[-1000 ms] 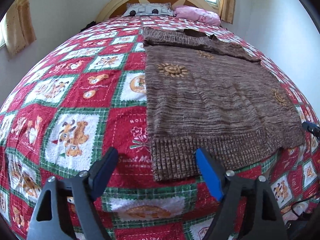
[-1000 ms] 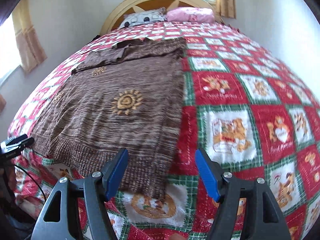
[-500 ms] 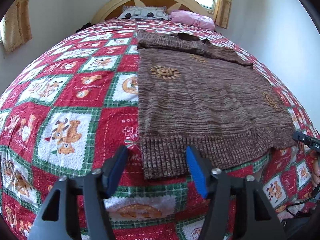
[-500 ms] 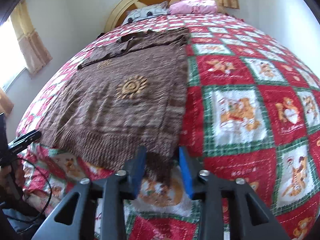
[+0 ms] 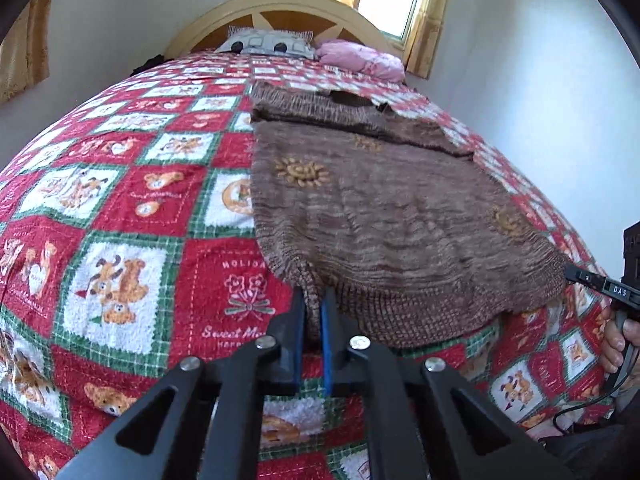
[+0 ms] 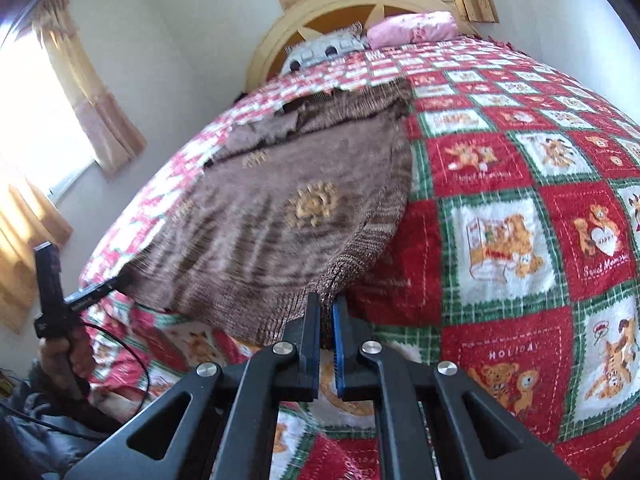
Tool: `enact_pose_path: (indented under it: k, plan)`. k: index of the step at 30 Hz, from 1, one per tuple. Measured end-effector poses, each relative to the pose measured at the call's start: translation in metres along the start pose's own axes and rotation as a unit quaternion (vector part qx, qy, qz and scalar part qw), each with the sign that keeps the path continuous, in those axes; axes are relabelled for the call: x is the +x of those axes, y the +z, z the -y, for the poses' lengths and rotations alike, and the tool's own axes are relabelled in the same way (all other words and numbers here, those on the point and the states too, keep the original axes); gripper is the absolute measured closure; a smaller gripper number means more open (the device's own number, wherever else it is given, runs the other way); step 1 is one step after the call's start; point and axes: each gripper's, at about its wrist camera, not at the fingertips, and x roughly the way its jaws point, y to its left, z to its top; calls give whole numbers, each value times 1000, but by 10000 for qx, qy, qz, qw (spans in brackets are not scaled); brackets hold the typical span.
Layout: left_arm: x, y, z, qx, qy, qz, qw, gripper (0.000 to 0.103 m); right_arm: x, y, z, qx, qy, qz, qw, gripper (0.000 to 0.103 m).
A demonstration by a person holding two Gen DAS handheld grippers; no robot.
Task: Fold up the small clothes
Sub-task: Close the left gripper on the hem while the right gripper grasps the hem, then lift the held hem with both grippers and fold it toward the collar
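Two grippers, one garment, one bed.

Sweater: brown knit with tan sun-shaped motifs, lying on the bedspread with its neckline toward the headboard and its ribbed hem toward the foot. Body mostly flat; both near hem corners are raised off the bedspread and the hem between them sags in a shallow curve. Sleeves folded across the upper part.

Left gripper: black frame, blue pads, jaws clenched on the sweater's hem corner on the left side, a pinch of ribbed knit bunched between them.

Right gripper: same make, jaws clenched on the opposite hem corner, knit drawn up into the narrow gap. Each gripper shows at the edge of the other's view, tip touching its corner of the hem, with the person's fingers wrapped round the handle.

Bedspread: red, green and white squares with bear and dog pictures and words such as "Holiday" and "Sweet Memories"; covers the whole bed.

Pillows: one grey patterned pillow and one pink pillow, side by side against the headboard.

Headboard: arched, pale wood with a brown inset.

Curtains: tan, at the windows beside and behind the bed.
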Motion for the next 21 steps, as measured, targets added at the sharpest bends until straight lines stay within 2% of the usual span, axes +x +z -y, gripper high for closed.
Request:
enact_pose_path:
  k: [3, 10, 15, 21]
  plan:
    - [-3, 4, -5, -131, -73, 73, 9999, 96, -5, 3, 2, 150, 180, 91, 9997, 98]
    - [-8, 20, -20, -521, -501, 115, 9973, 96, -15, 18, 7, 619, 709, 313, 9951, 98]
    - [-12, 38, -21, -429, -497, 244, 9975, 96, -26, 39, 3, 692, 839, 550, 9925, 99]
    - [-10, 62, -29, -610, -651, 269, 9956, 96, -31, 69, 2, 782, 892, 781, 9899, 99]
